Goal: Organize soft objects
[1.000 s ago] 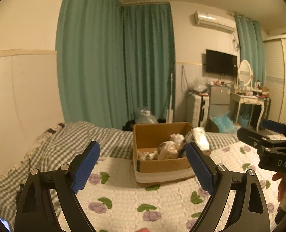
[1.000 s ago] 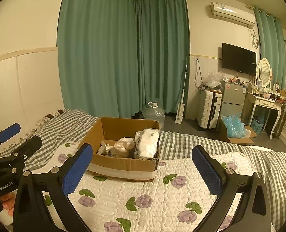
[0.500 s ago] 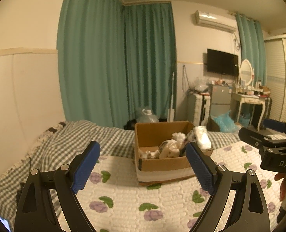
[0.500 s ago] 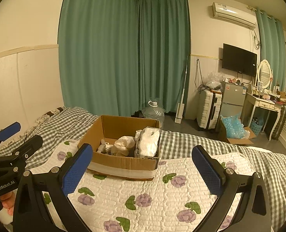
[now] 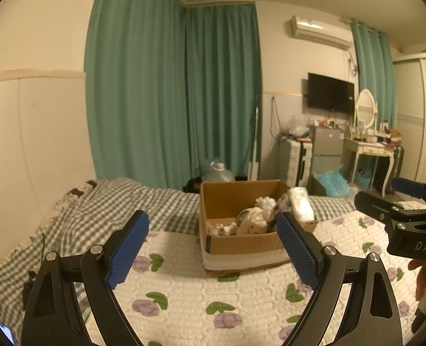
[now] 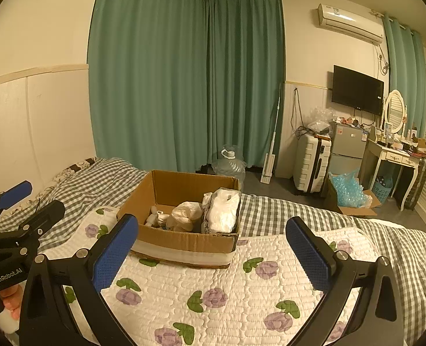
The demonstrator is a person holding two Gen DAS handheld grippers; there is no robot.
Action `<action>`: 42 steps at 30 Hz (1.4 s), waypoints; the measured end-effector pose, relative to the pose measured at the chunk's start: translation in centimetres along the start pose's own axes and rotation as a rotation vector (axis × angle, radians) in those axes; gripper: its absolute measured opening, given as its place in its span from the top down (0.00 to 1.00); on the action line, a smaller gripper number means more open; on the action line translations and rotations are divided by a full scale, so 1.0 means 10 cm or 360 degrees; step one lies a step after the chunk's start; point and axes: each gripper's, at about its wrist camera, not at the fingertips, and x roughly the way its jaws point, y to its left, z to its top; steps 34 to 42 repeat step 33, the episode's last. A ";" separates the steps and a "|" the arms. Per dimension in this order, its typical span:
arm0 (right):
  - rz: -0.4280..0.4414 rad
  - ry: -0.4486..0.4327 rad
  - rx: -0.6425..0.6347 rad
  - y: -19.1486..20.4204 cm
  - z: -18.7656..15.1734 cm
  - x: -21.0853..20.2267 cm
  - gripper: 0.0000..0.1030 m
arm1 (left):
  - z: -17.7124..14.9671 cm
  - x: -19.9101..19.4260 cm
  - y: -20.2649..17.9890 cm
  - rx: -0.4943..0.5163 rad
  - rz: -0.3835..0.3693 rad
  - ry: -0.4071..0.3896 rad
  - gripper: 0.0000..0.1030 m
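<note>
The cardboard box (image 6: 184, 225) is sitting on the bed's flowered quilt (image 6: 241, 294), and soft white bundles (image 6: 223, 212) are lying inside, toward its right side. Both the left tongs (image 5: 213, 248) and the right tongs (image 6: 213, 252) are standing spread and empty, short of the box. I think it is best to be reaching one pair in from above and pinching a bundle at its middle.

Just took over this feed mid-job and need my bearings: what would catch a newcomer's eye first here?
The open cardboard box sits mid-bed on the floral quilt, with pale soft bundles piled toward its right side. Both the left gripper and right gripper are open, empty, and pointed at it. Behind, tall green curtains fill the corner.
</note>
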 end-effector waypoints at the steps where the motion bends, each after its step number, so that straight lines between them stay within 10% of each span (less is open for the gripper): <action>1: 0.0001 0.0002 -0.0001 0.00 0.00 0.00 0.00 | 0.00 0.00 0.00 0.0001 0.0001 -0.0001 0.11; 42: 0.0007 0.0016 -0.0001 0.02 -0.02 0.02 0.00 | -0.03 0.00 -0.02 0.0018 0.0005 0.0001 0.11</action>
